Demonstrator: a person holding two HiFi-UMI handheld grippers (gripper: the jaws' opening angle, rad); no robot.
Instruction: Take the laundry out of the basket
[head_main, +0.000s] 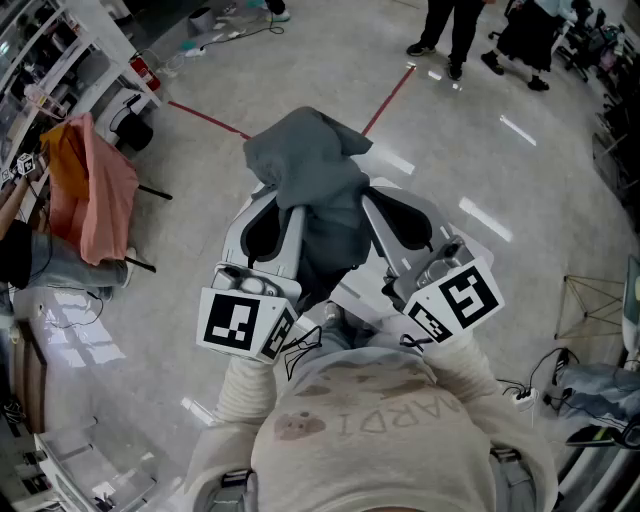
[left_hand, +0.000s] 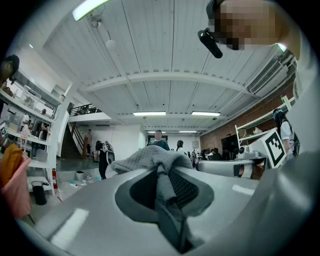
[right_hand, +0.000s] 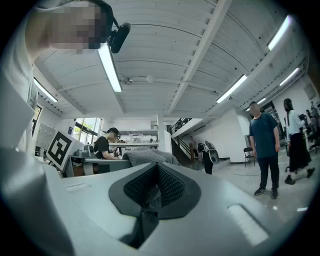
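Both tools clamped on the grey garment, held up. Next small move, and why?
Probably draw the left tool and right tool apart, both kept shut: each grips the grey garment, which sits bunched in a heap over them, so spreading it should ease laying it down.

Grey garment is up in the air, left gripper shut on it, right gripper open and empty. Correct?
No. The right gripper is not open and empty: the right gripper view shows its jaws shut on the grey garment. The left gripper is shut on it too, garment held up.
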